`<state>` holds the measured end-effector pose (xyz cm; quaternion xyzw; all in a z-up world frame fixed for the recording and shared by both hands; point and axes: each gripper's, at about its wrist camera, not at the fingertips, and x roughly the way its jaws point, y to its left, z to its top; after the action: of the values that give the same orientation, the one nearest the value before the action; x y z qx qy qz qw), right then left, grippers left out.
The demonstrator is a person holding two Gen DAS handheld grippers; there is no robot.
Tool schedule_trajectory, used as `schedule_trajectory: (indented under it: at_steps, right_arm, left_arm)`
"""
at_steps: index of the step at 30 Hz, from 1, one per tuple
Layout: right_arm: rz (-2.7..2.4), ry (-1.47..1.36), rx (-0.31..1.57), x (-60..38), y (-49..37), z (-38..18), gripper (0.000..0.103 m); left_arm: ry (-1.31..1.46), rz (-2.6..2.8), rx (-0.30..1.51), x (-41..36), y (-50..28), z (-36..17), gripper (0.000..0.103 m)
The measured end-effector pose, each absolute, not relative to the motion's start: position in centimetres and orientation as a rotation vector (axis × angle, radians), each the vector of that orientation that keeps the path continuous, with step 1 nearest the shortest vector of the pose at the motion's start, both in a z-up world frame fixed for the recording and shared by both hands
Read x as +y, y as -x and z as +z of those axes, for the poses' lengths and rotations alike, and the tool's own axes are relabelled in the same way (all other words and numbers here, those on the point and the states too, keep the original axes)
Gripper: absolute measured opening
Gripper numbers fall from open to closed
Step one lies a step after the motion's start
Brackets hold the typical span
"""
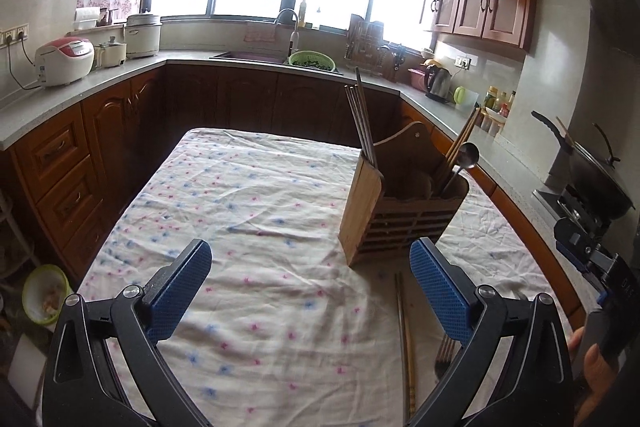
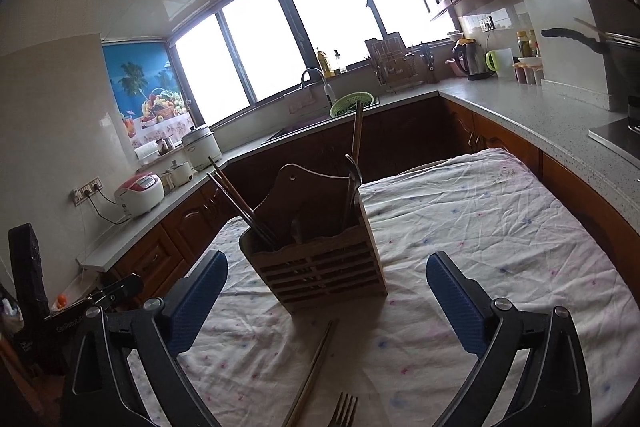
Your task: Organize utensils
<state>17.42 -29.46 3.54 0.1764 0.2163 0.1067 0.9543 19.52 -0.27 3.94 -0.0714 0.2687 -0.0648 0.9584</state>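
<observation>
Currently both the left gripper (image 1: 310,281) and right gripper (image 2: 326,291) are standing wide open and empty while loose chopsticks (image 2: 314,367) and a fork (image 2: 345,409) are lying on the cloth before the wooden holder (image 2: 320,267): thin, stiff, light, likely slippery, best pinched mid-shaft.

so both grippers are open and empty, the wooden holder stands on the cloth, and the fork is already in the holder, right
Not the fork: the right wrist view shows it lying on the cloth in front of the wooden holder, beside loose chopsticks. The left gripper and right gripper are indeed open and empty.
</observation>
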Motion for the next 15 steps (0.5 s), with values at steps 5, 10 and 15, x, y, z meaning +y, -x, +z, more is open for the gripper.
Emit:
schedule_trajectory:
  at_steps: [5, 10, 15]
  right_arm:
    - [0.227, -0.37, 0.447, -29.1, -14.0, 2.6, 0.101]
    - [0.211, -0.382, 0.44, -29.0, -10.6, 1.3, 0.102]
    - [0.2, -0.346, 0.43, -28.8, -8.1, 0.7, 0.102]
  left_arm:
    - [0.113, -0.13, 0.55, -0.1, -16.3, 3.4, 0.102]
    - [0.119, -0.103, 0.561, 0.4, -13.3, 2.1, 0.102]
    - [0.141, -0.083, 0.497, 0.8, -10.4, 1.6, 0.102]
